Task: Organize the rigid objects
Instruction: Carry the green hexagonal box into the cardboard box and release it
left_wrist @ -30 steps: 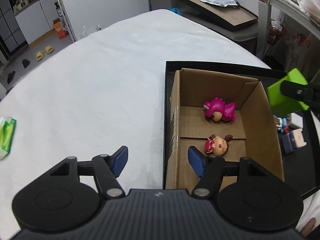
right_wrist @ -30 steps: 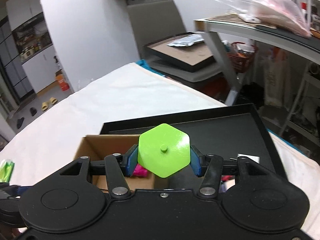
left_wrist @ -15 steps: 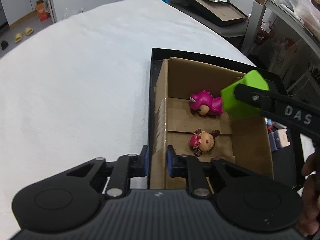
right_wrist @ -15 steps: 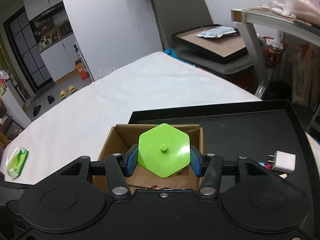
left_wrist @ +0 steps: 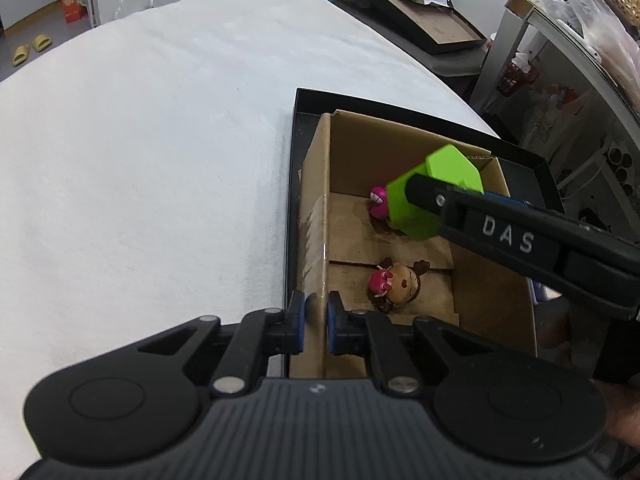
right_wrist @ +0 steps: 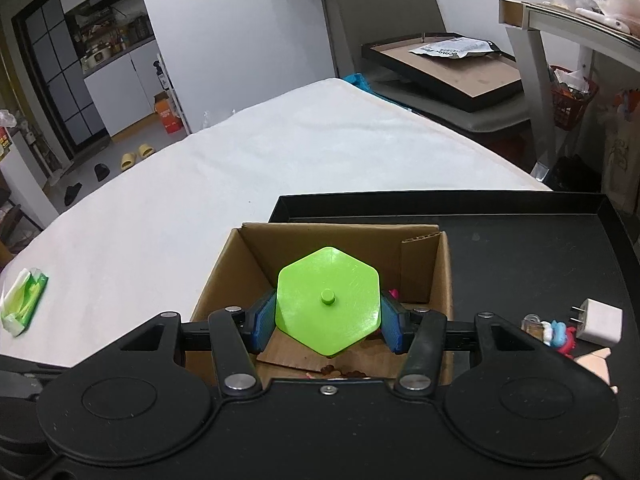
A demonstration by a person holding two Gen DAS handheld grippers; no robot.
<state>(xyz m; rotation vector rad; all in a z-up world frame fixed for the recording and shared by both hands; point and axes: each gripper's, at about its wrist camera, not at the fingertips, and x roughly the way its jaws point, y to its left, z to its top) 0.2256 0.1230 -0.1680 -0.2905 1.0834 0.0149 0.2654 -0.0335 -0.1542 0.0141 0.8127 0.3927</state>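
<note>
An open cardboard box (left_wrist: 320, 216) (right_wrist: 224, 276) stands in a black tray (left_wrist: 532, 164) (right_wrist: 520, 240) on the white table. My left gripper (left_wrist: 316, 322) is shut on the box's left wall near its front corner. Over the box's inside, my right gripper (right_wrist: 328, 322) is shut on a green hexagonal block (right_wrist: 328, 300) (left_wrist: 432, 196). In the box lie a pink dinosaur toy (left_wrist: 378, 202), half hidden behind the block, and a small reindeer doll (left_wrist: 396, 284) nearer to me.
A white plug adapter (right_wrist: 600, 320) and small figurines (right_wrist: 554, 330) lie in the tray right of the box. A green tissue pack (right_wrist: 24, 300) rests at the table's left. A chair with a framed board (right_wrist: 448, 72) stands beyond the table.
My left gripper went from wide open to shut on the box wall. My right gripper carried the green block leftward and down, from beside the box to over its inside.
</note>
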